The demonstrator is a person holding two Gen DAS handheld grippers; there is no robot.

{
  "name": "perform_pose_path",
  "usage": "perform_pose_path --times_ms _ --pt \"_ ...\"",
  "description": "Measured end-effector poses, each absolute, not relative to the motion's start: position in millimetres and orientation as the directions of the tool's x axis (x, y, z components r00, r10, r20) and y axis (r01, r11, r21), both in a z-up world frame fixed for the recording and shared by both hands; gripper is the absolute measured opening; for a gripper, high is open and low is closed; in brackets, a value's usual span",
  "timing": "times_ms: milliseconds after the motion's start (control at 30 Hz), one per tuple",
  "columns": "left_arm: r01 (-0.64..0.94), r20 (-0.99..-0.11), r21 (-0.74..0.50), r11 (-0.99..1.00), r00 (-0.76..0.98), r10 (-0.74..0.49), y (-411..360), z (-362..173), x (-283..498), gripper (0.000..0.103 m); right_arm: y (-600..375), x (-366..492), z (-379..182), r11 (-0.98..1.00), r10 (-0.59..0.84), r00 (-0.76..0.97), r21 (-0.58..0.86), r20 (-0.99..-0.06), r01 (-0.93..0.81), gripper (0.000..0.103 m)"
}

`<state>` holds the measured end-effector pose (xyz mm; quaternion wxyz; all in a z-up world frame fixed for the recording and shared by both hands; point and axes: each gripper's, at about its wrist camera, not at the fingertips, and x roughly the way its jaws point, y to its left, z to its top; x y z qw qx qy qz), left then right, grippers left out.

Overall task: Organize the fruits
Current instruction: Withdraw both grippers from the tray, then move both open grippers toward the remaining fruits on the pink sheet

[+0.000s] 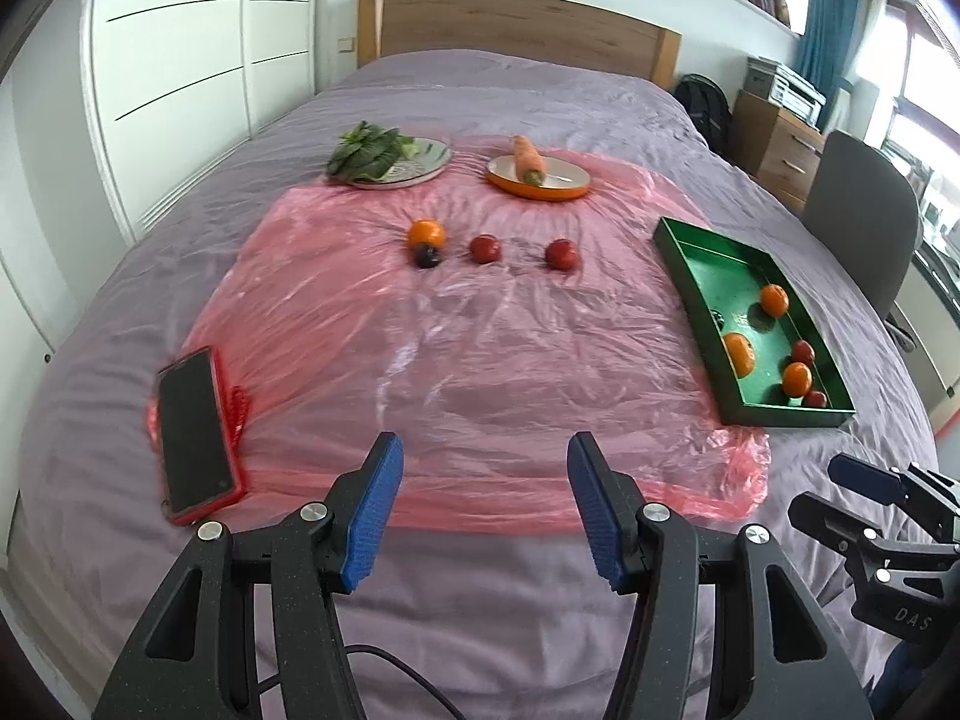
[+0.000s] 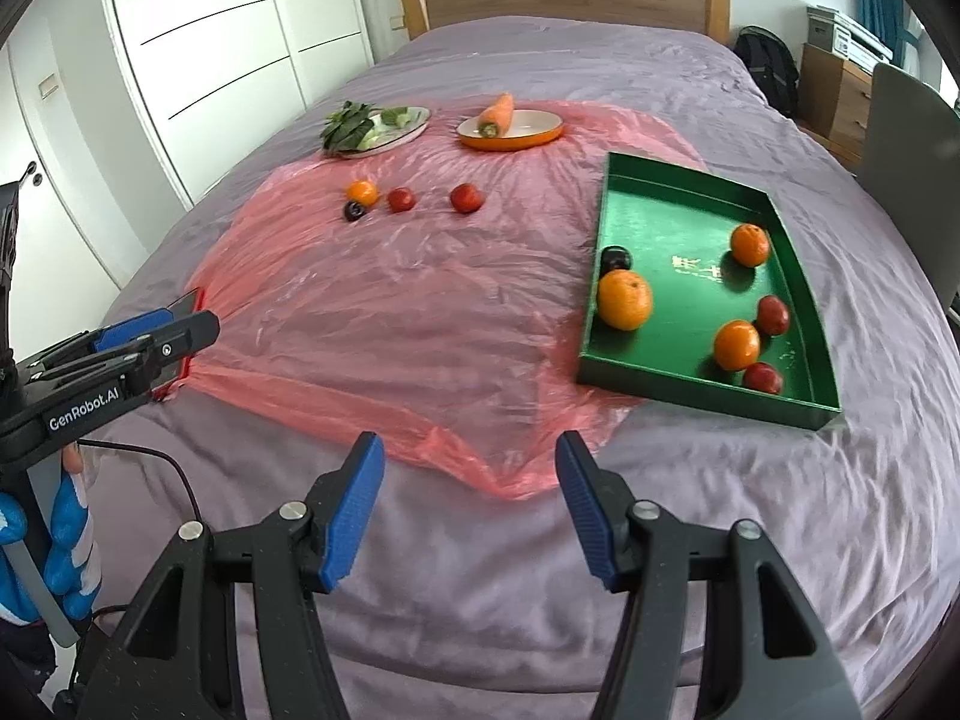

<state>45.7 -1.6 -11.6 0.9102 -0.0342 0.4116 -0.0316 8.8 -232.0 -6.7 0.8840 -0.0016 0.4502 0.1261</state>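
- Purple bedding covers a wide bed [image 1: 510, 102] under a wooden headboard, with a pink plastic sheet [image 1: 420, 336] spread across the middle as the work surface
- Left wrist view: the left tool [image 1: 486, 507] hangs over the near edge of the sheet, its blue pads standing well apart with nothing between them
- Still loose on the sheet are an orange [image 1: 426, 234] touching a dark plum [image 1: 427, 255], and two red fruits [image 1: 485, 249] [image 1: 561, 254] a little to its right
- Beyond them sit a plate of leafy greens [image 1: 390, 159] and an orange-rimmed plate with a carrot [image 1: 529, 161] (vegetables, so probably not part of this job)
- A green tray [image 1: 684, 252] lies at the right with several fruits already in it; a phone in a red case [image 1: 195, 432] lies at the left
- Right wrist view: the right tool [image 2: 471, 507] is likewise parted and empty, held over bare bedding near the sheet's corner
- The tray [image 2: 660, 180] holds three oranges, two red fruits and a dark plum, well apart from the loose four [image 2: 361, 192]
- Handling, as I judge it: the fruits are light, round and smooth, so they may roll on the slick plastic and soft mattress
- Best to close across the widest part from above, gently, since the plums and red fruits could bruise
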Motion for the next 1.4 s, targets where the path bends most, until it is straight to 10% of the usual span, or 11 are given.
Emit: perform_pose_path --times_ms 1400 --pt "-0.134 -0.754 -0.091 0.987 0.656 0.019 77 -26 80 0.051 -138 71 -22 0.941 0.243 0.537 0.062 -0.808 -0.332 0.103"
